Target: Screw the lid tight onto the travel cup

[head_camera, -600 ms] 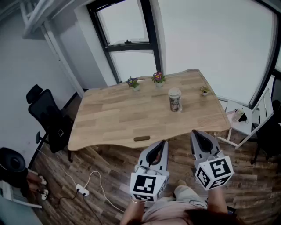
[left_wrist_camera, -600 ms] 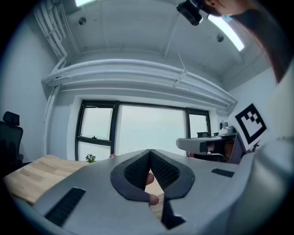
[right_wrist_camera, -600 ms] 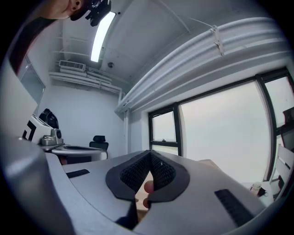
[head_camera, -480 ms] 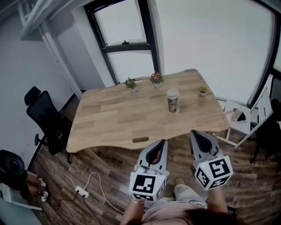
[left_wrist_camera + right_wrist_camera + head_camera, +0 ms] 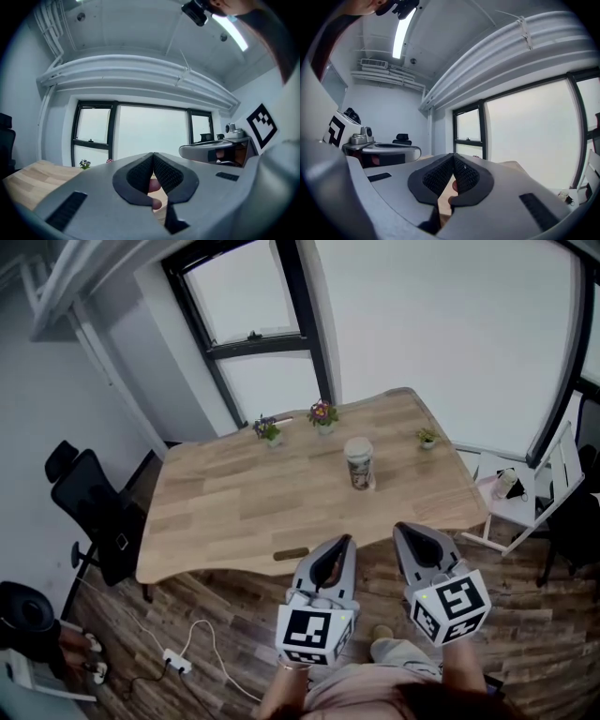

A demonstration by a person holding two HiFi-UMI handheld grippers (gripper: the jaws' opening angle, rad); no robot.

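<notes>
The travel cup point(image 5: 358, 465) stands upright on the far middle of the wooden table point(image 5: 234, 512). It is pale and patterned, and a light lid sits on top of it. In the head view both grippers hang level over the floor, short of the table's near edge and well short of the cup. My left gripper point(image 5: 345, 541) is shut with nothing in it, and its pads meet in the left gripper view point(image 5: 153, 155). My right gripper point(image 5: 402, 528) is beside it, also shut and empty point(image 5: 453, 156).
Small potted plants point(image 5: 267, 429) point(image 5: 322, 413) point(image 5: 427, 437) line the table's far edge by the window. A black office chair point(image 5: 94, 507) stands at the left and a white side stand point(image 5: 514, 491) at the right. A power strip and cable point(image 5: 178, 662) lie on the wood floor.
The table and cup have shifted slightly left and down in the head view. Both grippers keep the same shut pose before the table edge.
</notes>
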